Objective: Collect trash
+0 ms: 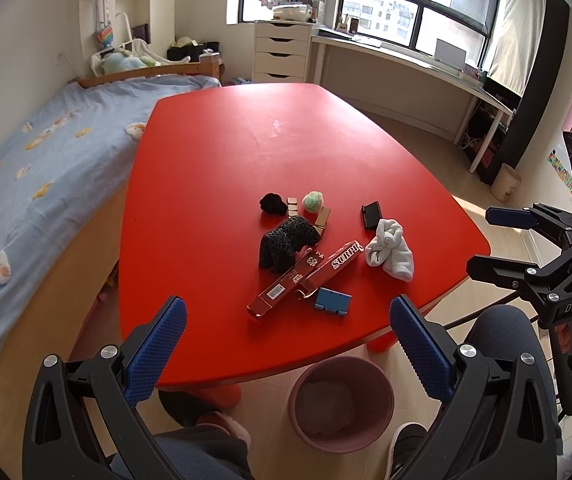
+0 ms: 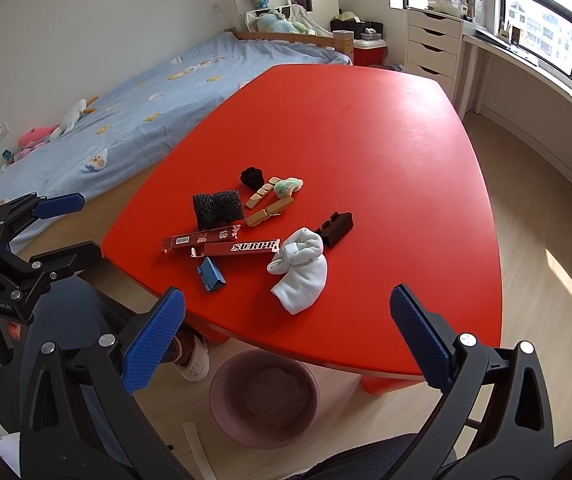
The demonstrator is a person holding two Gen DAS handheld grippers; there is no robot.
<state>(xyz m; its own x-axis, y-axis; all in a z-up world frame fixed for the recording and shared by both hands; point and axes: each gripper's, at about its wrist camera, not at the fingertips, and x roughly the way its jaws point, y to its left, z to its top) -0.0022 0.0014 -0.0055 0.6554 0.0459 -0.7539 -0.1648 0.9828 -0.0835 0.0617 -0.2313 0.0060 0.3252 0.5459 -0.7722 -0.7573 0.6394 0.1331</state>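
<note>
I hold my left gripper [image 1: 288, 346] and right gripper [image 2: 288, 334] spread wide and empty over the near edge of the red table [image 1: 213, 168]. The trash lies clustered near me: a red carton [image 1: 306, 276] printed SURPR, a blue clip [image 1: 332, 301] just beside it, and a white sock [image 1: 390, 248] to the right. Only my right view shows stuffed toys [image 2: 51, 128] on the bed [image 2: 157, 92]. The pink bin [image 2: 263, 398] sits on the floor below the table's near edge.
</note>
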